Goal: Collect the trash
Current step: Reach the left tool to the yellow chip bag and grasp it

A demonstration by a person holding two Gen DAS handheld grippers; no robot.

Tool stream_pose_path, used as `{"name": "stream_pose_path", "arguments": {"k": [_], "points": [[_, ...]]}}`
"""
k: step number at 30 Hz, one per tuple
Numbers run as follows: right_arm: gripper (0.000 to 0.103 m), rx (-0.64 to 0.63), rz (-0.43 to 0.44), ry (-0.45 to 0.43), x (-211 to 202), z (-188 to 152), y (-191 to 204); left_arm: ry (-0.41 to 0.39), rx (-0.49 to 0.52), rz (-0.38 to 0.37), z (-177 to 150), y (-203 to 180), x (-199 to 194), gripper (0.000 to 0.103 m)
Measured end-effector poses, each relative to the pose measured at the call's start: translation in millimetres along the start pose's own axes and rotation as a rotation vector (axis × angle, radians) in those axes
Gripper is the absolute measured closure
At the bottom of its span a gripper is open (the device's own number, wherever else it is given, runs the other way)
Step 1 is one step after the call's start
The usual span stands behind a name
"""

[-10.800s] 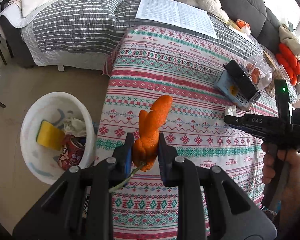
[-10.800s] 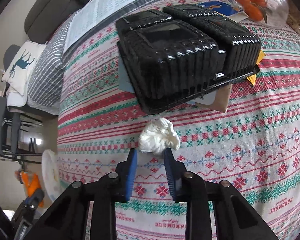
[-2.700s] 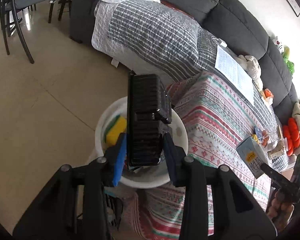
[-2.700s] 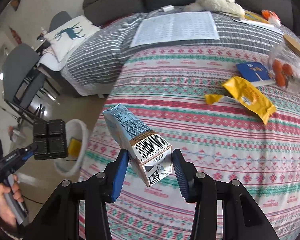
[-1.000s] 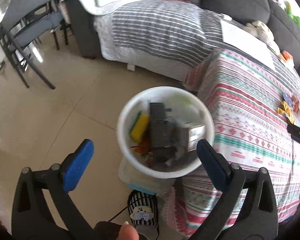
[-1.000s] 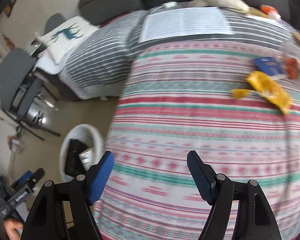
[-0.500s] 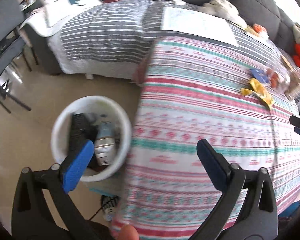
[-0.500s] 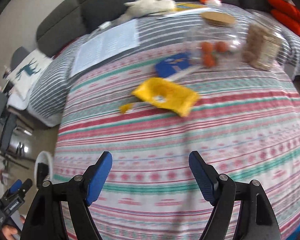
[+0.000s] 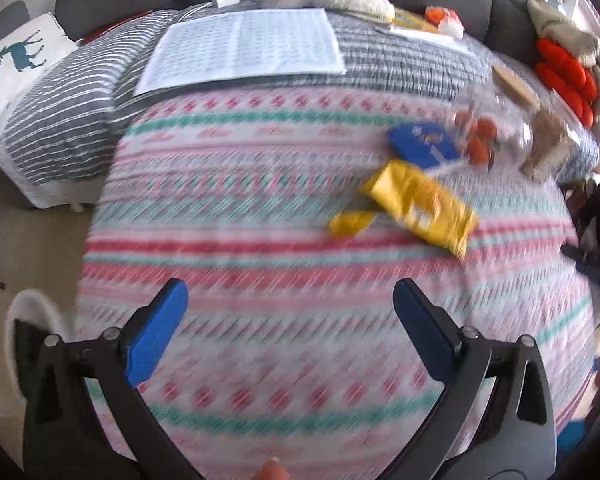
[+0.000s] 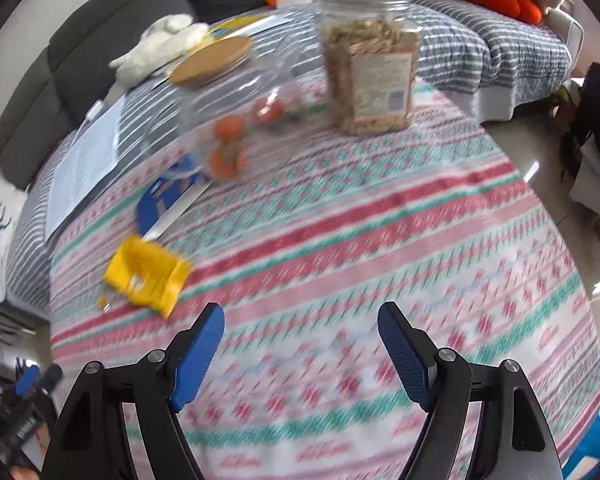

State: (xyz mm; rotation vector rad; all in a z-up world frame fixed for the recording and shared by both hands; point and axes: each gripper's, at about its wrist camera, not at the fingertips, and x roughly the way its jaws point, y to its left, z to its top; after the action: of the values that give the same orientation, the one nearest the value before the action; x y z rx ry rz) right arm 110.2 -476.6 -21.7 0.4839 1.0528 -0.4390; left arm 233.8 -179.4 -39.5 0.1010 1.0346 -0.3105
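Observation:
A crumpled yellow wrapper [image 9: 420, 204] [image 10: 146, 276] lies on the patterned tablecloth [image 9: 260, 248], with a small torn yellow piece [image 9: 350, 224] beside it. My left gripper [image 9: 288, 320] hangs open over the cloth, nearer than the wrapper, nothing between its blue pads. My right gripper [image 10: 300, 340] is also open and empty, to the right of the wrapper. The white trash bin [image 9: 20, 320] shows only as a rim at the lower left of the left wrist view. Both views are motion-blurred.
A blue card [image 9: 422, 142] [image 10: 168, 194], a clear jar with orange fruit [image 10: 228, 120] and a jar of snacks [image 10: 370, 76] stand at the table's far side. Behind lie a striped blanket [image 9: 80, 112], a printed sheet [image 9: 244, 48] and a dark sofa.
Both grippers have swung away from the bin and across the table. The bin has slid to the left edge and the yellow wrapper now sits closer.

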Motion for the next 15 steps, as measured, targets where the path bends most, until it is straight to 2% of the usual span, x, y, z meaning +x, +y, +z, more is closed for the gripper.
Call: {"name": "stream_pose_path", "arguments": {"k": [3,6,10,13,15], "points": [[0.022,0.010,0.019,0.007,18.8,9.5,-9.9,-0.010,-0.037,-0.056,18.8,-12.6,25.4,0.009],[0.022,0.013,0.040,0.043,39.8,13.4,-14.6,0.013,-0.098,-0.118,30.3,-12.1,55.8,0.024],[0.022,-0.023,0.045,0.029,44.0,14.4,-14.6,0.047,-0.173,-0.260,32.9,-14.2,83.7,0.038],[0.022,-0.036,0.049,0.019,45.9,13.8,-16.8,0.017,-0.146,-0.312,31.8,-27.3,88.4,0.040],[0.022,-0.033,0.042,0.021,48.3,12.2,-22.5,0.012,-0.116,-0.355,32.0,-39.0,87.9,0.052]]}}
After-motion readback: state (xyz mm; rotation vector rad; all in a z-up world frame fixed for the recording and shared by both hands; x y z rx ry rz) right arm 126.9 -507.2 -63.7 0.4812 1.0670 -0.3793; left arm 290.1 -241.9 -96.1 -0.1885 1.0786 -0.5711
